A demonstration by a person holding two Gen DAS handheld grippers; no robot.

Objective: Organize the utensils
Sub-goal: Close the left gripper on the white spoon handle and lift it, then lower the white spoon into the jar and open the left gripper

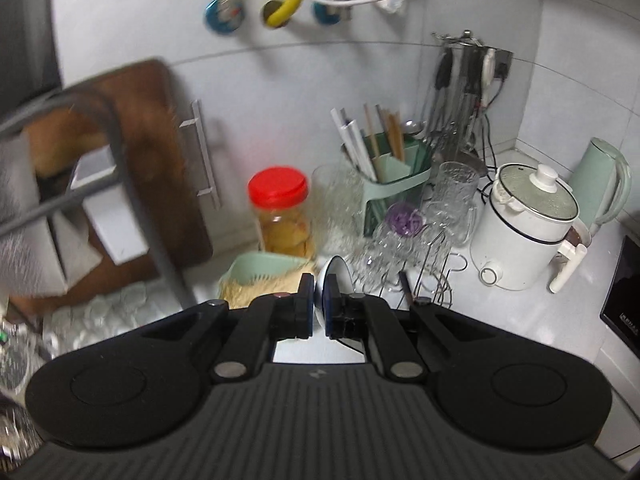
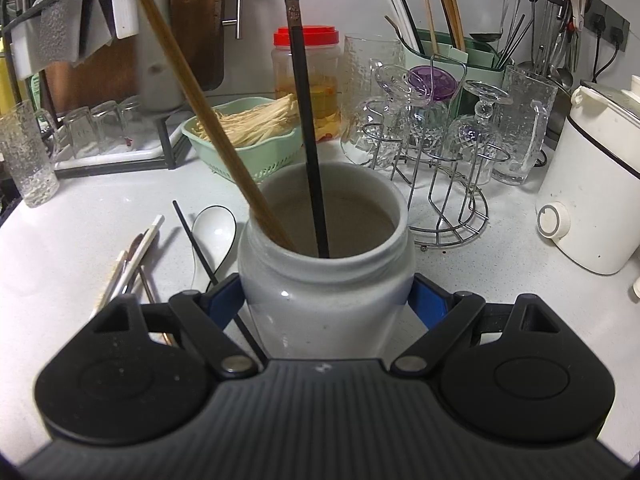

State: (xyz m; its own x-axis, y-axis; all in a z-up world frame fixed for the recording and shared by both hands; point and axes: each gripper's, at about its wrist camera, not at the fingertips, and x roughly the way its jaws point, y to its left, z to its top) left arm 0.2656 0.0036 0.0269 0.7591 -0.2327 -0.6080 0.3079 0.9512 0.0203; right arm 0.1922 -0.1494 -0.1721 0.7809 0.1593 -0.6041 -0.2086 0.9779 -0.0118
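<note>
My right gripper is shut on a white ceramic jar, its blue pads pressed against both sides. Inside the jar stand a black chopstick and a wooden chopstick, both leaning back. Left of the jar, several loose chopsticks, a thin black stick and a white dark-rimmed spoon lie on the counter. My left gripper hangs above the counter, shut on what looks like a white dark-rimmed spoon sticking up past its fingertips.
Behind the jar are a green basket of pale sticks, a red-lidded jar, a wire rack of upturned glasses, a green utensil holder and a white cooker. A dish rack and cutting board stand left.
</note>
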